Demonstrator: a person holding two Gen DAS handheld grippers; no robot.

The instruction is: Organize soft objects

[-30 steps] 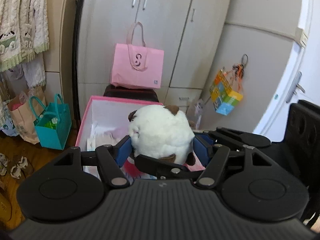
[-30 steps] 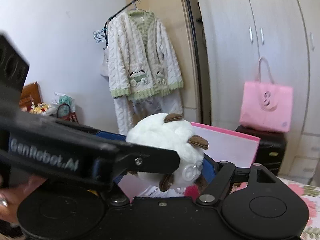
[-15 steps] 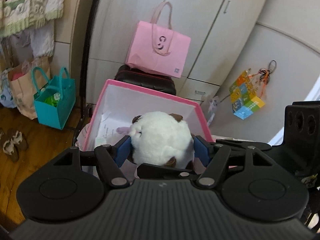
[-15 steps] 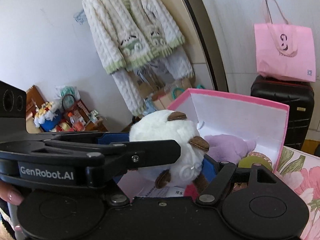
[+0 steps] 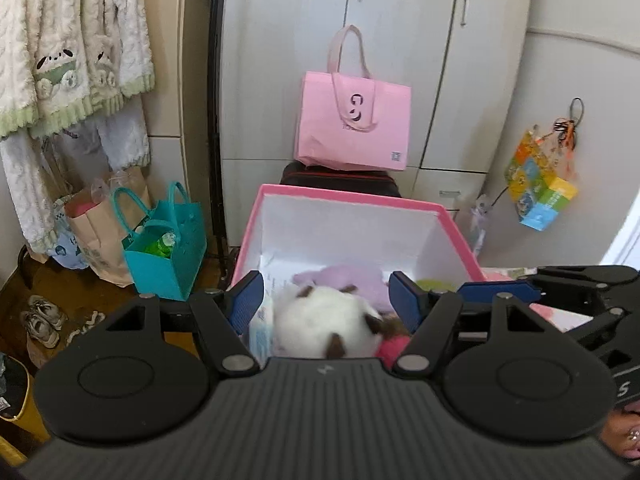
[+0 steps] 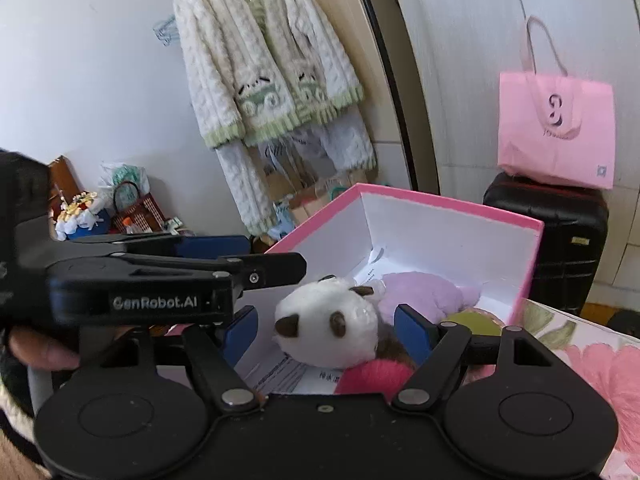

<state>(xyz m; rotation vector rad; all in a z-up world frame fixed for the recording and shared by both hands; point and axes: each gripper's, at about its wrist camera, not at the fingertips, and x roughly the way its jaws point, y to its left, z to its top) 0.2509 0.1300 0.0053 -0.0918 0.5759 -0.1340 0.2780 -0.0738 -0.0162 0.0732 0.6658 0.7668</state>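
Note:
A round white plush with brown ears [image 5: 324,322] [image 6: 324,324] lies inside the pink box [image 5: 348,194] [image 6: 440,200], on papers and beside a purple plush [image 6: 424,292]. A pink fuzzy toy [image 6: 376,372] and a yellow-green item [image 6: 476,320] lie next to it. My left gripper [image 5: 324,300] hovers over the white plush, its blue pads apart from the fur on both sides. My right gripper [image 6: 326,332] straddles the same plush, open with gaps at each pad. In the right wrist view the left gripper [image 6: 160,276] reaches in from the left.
A pink tote bag [image 5: 354,128] stands on a black suitcase [image 5: 340,178] behind the box, against the wardrobe. A teal bag [image 5: 164,248], paper bags and shoes [image 5: 40,320] sit on the floor at left. Floral bedding [image 6: 592,360] lies right of the box.
Both grippers held the white plush above the box; their pads have come off it and it now lies in the box. Both grippers moved forward and down.

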